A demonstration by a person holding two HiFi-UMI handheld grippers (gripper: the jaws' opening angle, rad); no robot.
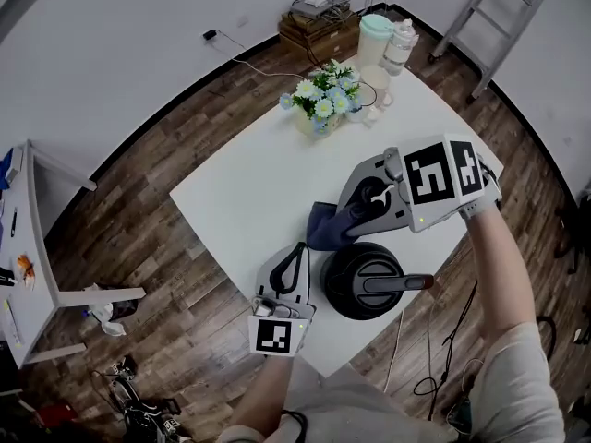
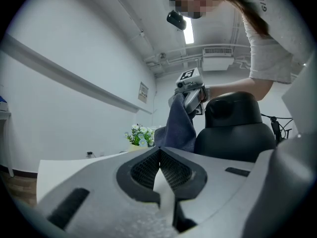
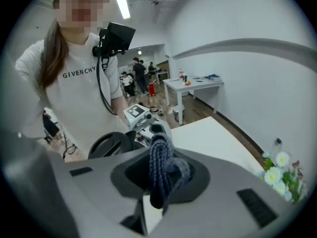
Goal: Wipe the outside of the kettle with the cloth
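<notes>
Two tongs logged. My left tongs (image 1: 297,251): pressed together, nothing between them, low over white desk (image 1: 240,183), just left of kettle (image 1: 369,282). My right tongs (image 1: 351,221): clamped on dark blue cloth (image 1: 323,227), which hangs down at kettle's far-left side. Kettle: black, upright, near desk's front edge, between both tongs. Flowers (image 1: 321,100): far side of desk, well apart.

Head view: high overhead, steeply down onto white surface (image 1: 249,173). Left gripper view: low, at surface level, close on kettle (image 2: 235,133) and cloth (image 2: 178,128). Right gripper view: above kettle, faces person (image 3: 84,88). All three share kettle.
</notes>
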